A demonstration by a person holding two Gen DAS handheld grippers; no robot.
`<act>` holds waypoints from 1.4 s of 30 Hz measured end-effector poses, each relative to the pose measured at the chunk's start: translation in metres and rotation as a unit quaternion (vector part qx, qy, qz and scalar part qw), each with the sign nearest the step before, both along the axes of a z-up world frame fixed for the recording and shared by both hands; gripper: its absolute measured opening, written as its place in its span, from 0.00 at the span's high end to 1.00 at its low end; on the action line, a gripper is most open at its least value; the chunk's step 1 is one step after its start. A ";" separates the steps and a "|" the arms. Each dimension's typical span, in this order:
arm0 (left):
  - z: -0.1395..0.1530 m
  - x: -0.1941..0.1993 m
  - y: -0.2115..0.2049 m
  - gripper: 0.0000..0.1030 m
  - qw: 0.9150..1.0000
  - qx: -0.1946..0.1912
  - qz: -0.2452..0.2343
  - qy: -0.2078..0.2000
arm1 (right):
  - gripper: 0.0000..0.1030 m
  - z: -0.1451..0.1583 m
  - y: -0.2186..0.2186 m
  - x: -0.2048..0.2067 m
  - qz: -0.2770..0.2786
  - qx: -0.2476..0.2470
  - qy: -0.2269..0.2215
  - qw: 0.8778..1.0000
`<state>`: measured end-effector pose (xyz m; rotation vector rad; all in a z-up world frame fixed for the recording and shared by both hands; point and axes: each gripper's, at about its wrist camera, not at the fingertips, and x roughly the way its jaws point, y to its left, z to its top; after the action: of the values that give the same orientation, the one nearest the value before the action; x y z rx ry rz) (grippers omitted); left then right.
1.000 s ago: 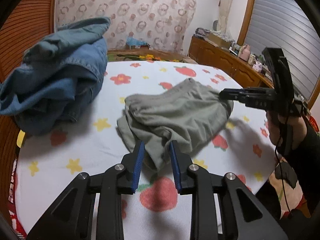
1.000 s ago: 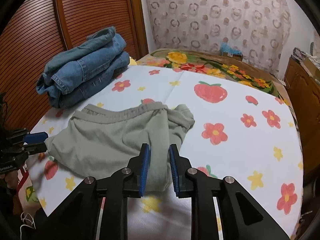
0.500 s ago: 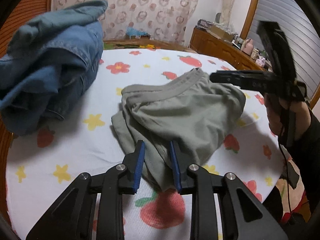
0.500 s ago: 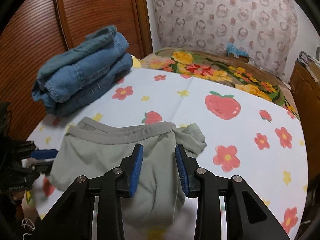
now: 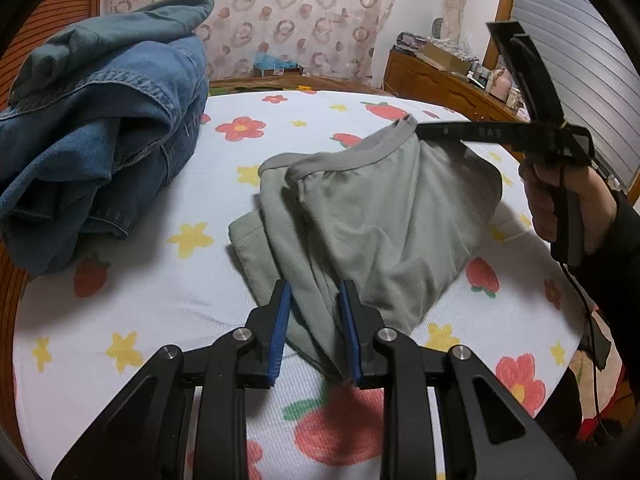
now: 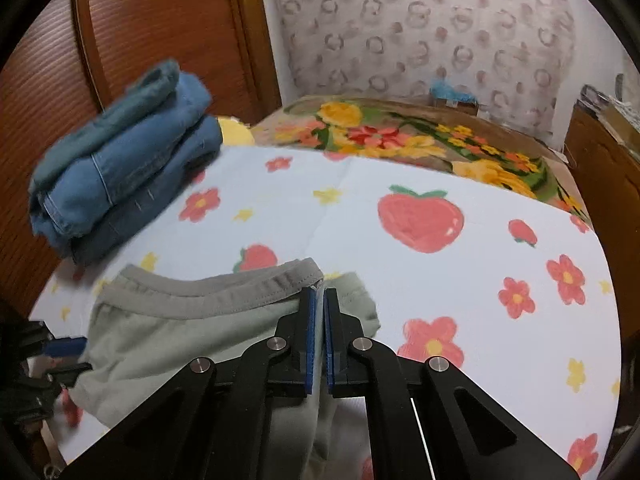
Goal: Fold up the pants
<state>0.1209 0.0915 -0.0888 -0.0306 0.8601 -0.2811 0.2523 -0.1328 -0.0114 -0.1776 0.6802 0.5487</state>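
Note:
Grey-green pants [image 5: 380,216] lie folded in a heap on the flowered bed sheet [image 5: 160,304]; they also show in the right wrist view [image 6: 180,332]. My left gripper [image 5: 314,316] has its jaws a little apart around the pants' near fold; I cannot tell whether it grips. My right gripper [image 6: 319,312] is shut on the waistband corner [image 6: 308,276] and holds it lifted. In the left wrist view the right gripper [image 5: 424,132] meets the waistband [image 5: 352,158] at the far right corner.
A stack of folded blue jeans [image 5: 92,132] sits at the bed's left, also seen in the right wrist view [image 6: 120,168]. A wooden wardrobe [image 6: 132,32] stands behind it. A flowered blanket [image 6: 400,136] lies at the far end. A wooden dresser [image 5: 444,84] stands on the right.
My right gripper opened, moved forward to the waistband corner and shut on it, lifting it. My left gripper stayed around the near fold while the view moved closer to the jeans.

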 end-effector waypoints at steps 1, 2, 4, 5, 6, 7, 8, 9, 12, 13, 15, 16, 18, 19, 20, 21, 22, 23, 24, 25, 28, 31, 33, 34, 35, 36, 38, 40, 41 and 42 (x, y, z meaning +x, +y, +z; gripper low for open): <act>0.001 0.000 0.000 0.73 1.000 -0.001 0.002 0.001 | 0.96 -0.002 0.003 -0.001 0.001 -0.010 -0.001 1.000; 0.002 0.000 0.001 0.73 1.000 -0.002 0.003 0.000 | 0.96 -0.004 0.006 -0.003 0.002 -0.020 -0.005 1.000; 0.007 -0.001 0.002 0.73 1.000 -0.006 0.005 -0.007 | 0.96 -0.004 0.008 -0.004 0.000 -0.024 -0.005 1.000; 0.009 0.000 0.002 0.73 1.000 -0.007 0.006 -0.011 | 0.96 -0.003 0.008 -0.004 0.000 -0.019 -0.003 1.000; 0.012 0.002 0.003 0.73 1.000 -0.008 0.008 -0.013 | 0.96 -0.002 0.007 -0.004 -0.001 -0.014 0.000 1.000; 0.016 0.006 0.002 0.73 1.000 -0.006 0.010 -0.015 | 0.95 -0.001 0.007 -0.004 0.000 -0.010 0.002 1.000; 0.018 0.010 0.001 0.73 1.000 -0.004 0.009 -0.016 | 0.93 -0.001 0.006 -0.005 0.001 -0.008 0.002 1.000; 0.019 0.016 0.001 0.73 1.000 -0.003 0.009 -0.017 | 0.92 0.001 0.005 -0.006 0.001 -0.009 0.002 1.000; 0.019 0.038 0.002 0.73 1.000 -0.003 0.017 -0.008 | 0.91 0.001 0.003 -0.008 0.003 -0.008 0.001 1.000; 0.018 0.044 0.002 0.73 1.000 -0.004 0.021 -0.004 | 0.90 0.002 0.002 -0.008 0.002 -0.008 0.001 1.000; 0.014 0.055 0.003 0.73 1.000 -0.010 0.022 0.004 | 0.89 0.002 0.000 -0.010 0.003 -0.007 0.003 1.000; 0.013 0.057 0.003 0.73 1.000 -0.016 0.018 0.003 | 0.89 0.002 0.000 -0.011 0.005 -0.008 0.003 1.000; 0.011 0.061 0.001 0.83 1.000 -0.025 0.009 0.000 | 0.89 0.002 -0.001 -0.013 0.009 -0.008 0.003 1.000; 0.010 0.062 0.000 0.96 1.000 -0.018 0.010 -0.001 | 0.89 0.002 -0.002 -0.014 0.011 -0.009 0.002 1.000; 0.011 0.062 0.000 0.95 1.000 -0.013 0.013 -0.005 | 0.89 0.002 -0.002 -0.014 0.012 -0.011 -0.001 1.000; 0.015 0.060 0.000 0.96 1.000 -0.010 0.019 -0.021 | 0.89 0.002 -0.002 -0.015 0.013 -0.012 -0.003 1.000; 0.020 0.058 0.001 0.96 0.999 -0.005 0.028 -0.036 | 0.89 0.002 -0.003 -0.016 0.012 -0.012 -0.007 1.000; 0.025 0.056 0.002 0.96 0.998 0.000 0.038 -0.048 | 0.89 0.002 -0.004 -0.017 0.010 -0.013 -0.012 1.000; 0.029 0.057 0.004 0.96 0.997 0.004 0.047 -0.053 | 0.89 0.002 -0.004 -0.017 0.006 -0.013 -0.014 1.000; 0.031 0.058 0.006 0.96 0.998 0.004 0.048 -0.050 | 0.89 0.002 -0.005 -0.017 0.003 -0.011 -0.014 1.000; 0.031 0.061 0.006 0.96 0.998 0.010 0.044 -0.040 | 0.89 0.002 -0.008 -0.016 0.002 -0.002 -0.007 1.000; 0.029 0.061 0.003 0.91 0.998 0.017 0.043 -0.031 | 0.89 0.004 -0.011 -0.018 0.003 0.006 -0.005 1.000; 0.028 0.060 0.001 0.85 0.999 0.017 0.044 -0.026 | 0.88 0.006 -0.012 -0.020 0.003 0.008 -0.005 1.000; 0.028 0.059 -0.001 0.77 0.999 0.018 0.042 -0.026 | 0.88 0.007 -0.013 -0.021 0.004 0.009 -0.005 1.000; 0.028 0.056 -0.002 0.72 0.999 0.019 0.040 -0.027 | 0.86 0.008 -0.014 -0.023 0.006 0.009 -0.004 1.000; 0.029 0.054 -0.003 0.64 0.999 0.020 0.037 -0.029 | 0.78 0.008 -0.015 -0.025 0.007 0.007 -0.005 1.000; 0.030 0.049 -0.006 0.46 0.999 0.020 0.032 -0.034 | 0.72 0.007 -0.016 -0.030 0.008 0.000 -0.008 1.000; 0.030 0.043 -0.007 0.31 0.999 0.022 0.031 -0.036 | 0.68 0.006 -0.019 -0.035 0.013 -0.002 -0.008 1.000; 0.029 0.040 -0.008 0.30 0.999 0.021 0.030 -0.036 | 0.64 0.005 -0.020 -0.037 0.015 -0.002 -0.006 1.000; 0.028 0.037 -0.007 0.29 0.999 0.019 0.029 -0.035 | 0.61 0.003 -0.022 -0.038 0.016 -0.003 -0.003 1.000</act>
<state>0.1582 0.0840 -0.0609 -0.0107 0.7942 -0.2094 0.2138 -0.1545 -0.0082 -0.1964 0.6735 0.5763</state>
